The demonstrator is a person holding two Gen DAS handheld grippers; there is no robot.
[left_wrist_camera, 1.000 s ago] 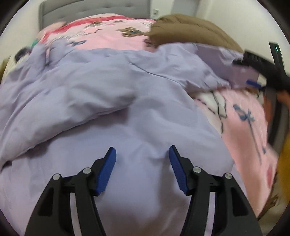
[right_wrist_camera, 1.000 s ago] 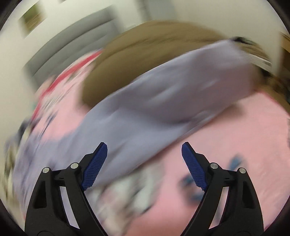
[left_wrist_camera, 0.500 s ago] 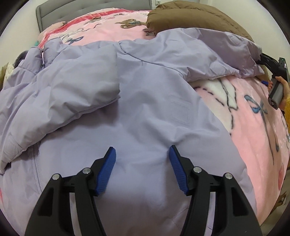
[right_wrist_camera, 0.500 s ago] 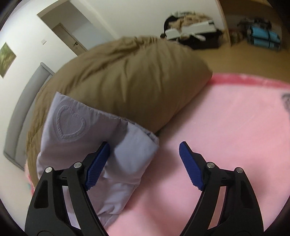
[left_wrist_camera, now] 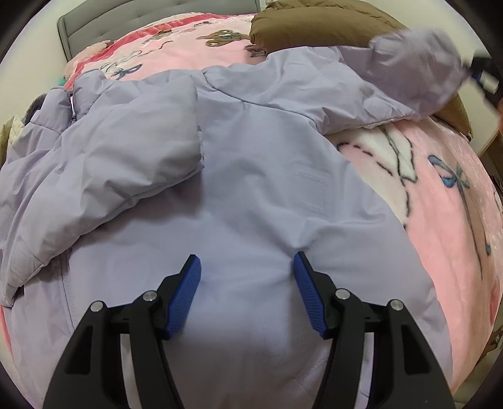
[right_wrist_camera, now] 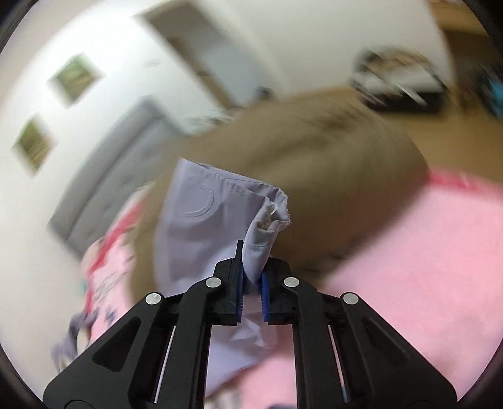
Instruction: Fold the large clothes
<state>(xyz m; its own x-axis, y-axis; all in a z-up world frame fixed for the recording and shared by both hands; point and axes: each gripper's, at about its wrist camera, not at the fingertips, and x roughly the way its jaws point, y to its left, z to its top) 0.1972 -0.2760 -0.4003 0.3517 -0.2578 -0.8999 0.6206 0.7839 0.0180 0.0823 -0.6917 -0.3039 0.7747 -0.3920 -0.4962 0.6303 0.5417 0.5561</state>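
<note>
A lilac padded jacket [left_wrist_camera: 251,188] lies spread on the bed, its left sleeve [left_wrist_camera: 110,163] folded in over the body. My left gripper [left_wrist_camera: 247,283] stands open low over the jacket's hem area, with only flat fabric between its blue pads. The right sleeve [left_wrist_camera: 418,63] is lifted off the bed at the far right, blurred. In the right wrist view my right gripper [right_wrist_camera: 253,273] has its jaws closing on that sleeve's cuff [right_wrist_camera: 201,214], and the pads pinch the bunched fabric. A stitched round emblem shows on the cuff.
A pink patterned blanket [left_wrist_camera: 440,195] covers the bed. A brown pillow [left_wrist_camera: 314,25] lies at the far right under the raised sleeve. A grey headboard [left_wrist_camera: 141,22] and a white wall stand behind. Bags [right_wrist_camera: 399,85] sit on the floor beyond the bed.
The right gripper's jaws went from wide apart beside the cuff to pinched on it, and the sleeve end has lifted off the pillow. The left gripper has stayed put over the jacket.
</note>
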